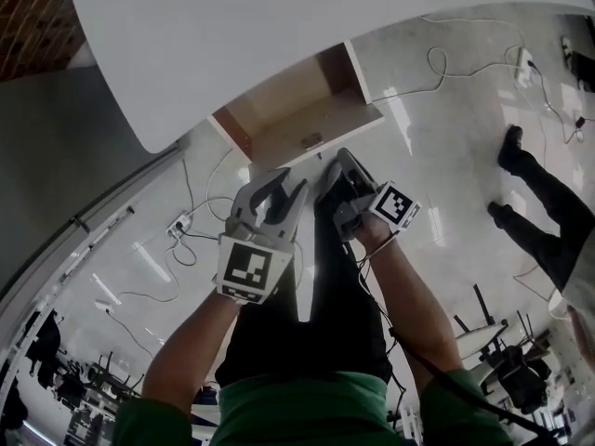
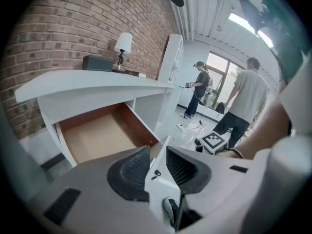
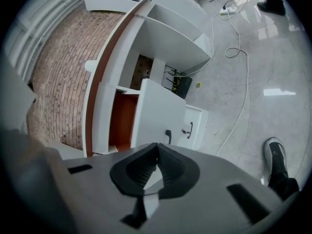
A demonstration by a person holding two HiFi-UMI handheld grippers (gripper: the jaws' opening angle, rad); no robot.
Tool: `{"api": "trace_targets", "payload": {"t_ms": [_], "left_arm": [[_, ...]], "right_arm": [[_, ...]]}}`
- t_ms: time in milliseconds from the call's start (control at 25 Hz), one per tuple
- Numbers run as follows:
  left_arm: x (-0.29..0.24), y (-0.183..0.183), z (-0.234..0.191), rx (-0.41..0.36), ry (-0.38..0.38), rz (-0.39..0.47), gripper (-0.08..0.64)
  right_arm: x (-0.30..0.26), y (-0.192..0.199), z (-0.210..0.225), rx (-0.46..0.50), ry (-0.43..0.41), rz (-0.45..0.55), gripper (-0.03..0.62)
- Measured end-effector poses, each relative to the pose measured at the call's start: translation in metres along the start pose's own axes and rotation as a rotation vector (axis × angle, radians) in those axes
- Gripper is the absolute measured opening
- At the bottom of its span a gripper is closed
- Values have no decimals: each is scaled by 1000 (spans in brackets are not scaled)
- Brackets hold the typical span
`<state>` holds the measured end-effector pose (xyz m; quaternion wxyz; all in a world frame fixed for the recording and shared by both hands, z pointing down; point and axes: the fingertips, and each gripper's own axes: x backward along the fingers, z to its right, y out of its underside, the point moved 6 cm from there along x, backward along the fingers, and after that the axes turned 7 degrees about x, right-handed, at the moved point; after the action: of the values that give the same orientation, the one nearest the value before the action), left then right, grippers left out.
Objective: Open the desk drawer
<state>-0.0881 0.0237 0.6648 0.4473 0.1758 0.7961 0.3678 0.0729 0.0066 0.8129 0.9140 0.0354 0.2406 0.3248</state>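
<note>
The white desk (image 1: 279,35) has its drawer (image 1: 297,110) pulled out, and the pale wooden bottom (image 2: 97,135) lies bare. The white drawer front (image 3: 156,113) carries a small dark handle (image 3: 168,136). My left gripper (image 1: 290,186) hovers just short of the drawer front with its jaws apart; the front's edge (image 2: 157,179) shows through the gap. My right gripper (image 1: 335,161) sits beside it, closer to the front, shut on nothing, its pads (image 3: 146,167) meeting at the tips.
Cables (image 1: 437,63) and a power strip (image 1: 178,223) lie on the shiny floor. A person in dark trousers (image 1: 539,193) stands at the right; two more people (image 2: 243,101) stand by a window. A lamp (image 2: 123,45) stands on the desk against a brick wall.
</note>
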Motion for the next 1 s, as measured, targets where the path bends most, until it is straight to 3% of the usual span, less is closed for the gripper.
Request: {"api": "trace_targets", "payload": {"t_ms": [240,600,720,920,1000], "left_arm": [[21,-77,5,-27,-55,92,98],[75,-232,-16,-65,-192,292,92],[98,-275,-7,-83,-207,361,84],[126,-325,14,-107,-197,451,61],[136,-341,23,-117,-185,484,50]], "right_arm": [[33,-40,-80,147,26,26,4],[49,-162,-254,521,-44,178,3],[68,-187,-318,711,-41,240,3],[103,-204,-420,1174,2,358,3],[116,-206,-449,1313,29,383,3]]}}
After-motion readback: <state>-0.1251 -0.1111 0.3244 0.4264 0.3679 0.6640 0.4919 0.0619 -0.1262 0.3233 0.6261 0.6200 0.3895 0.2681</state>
